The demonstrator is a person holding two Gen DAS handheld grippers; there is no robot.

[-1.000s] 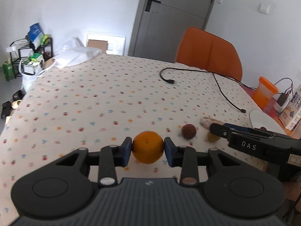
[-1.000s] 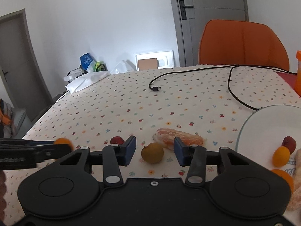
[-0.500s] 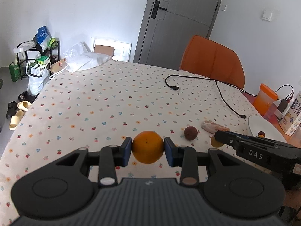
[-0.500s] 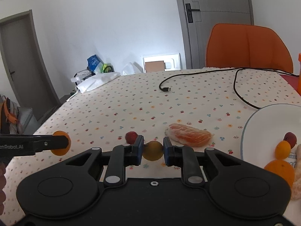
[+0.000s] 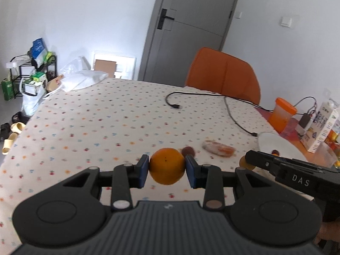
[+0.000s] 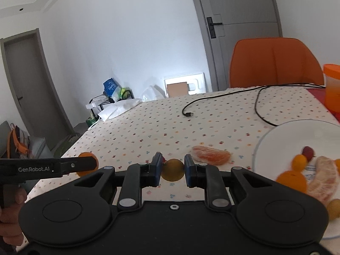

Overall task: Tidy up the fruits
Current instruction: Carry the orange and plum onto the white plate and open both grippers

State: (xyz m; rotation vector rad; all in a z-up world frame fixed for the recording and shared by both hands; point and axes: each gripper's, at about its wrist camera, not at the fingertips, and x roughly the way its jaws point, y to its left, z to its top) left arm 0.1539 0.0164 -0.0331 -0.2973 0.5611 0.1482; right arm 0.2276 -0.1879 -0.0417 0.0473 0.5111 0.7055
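Observation:
My left gripper is shut on an orange, held above the spotted tablecloth. My right gripper is shut on a small yellow-brown fruit, also lifted off the cloth. Behind the orange a dark red fruit lies on the table, and a peeled citrus piece rests a little further right. The white plate at the right holds several small fruits and a peeled segment. In the left wrist view the right gripper comes in from the right; in the right wrist view the left gripper comes in from the left.
A black cable winds across the far half of the table. An orange chair stands behind it. An orange-lidded cup and a carton stand at the right edge. A white bag lies at the far left corner.
The right gripper has shut on the yellow-brown fruit and lifted it off the cloth. Both grippers have risen and drawn back, the left still carrying the orange.

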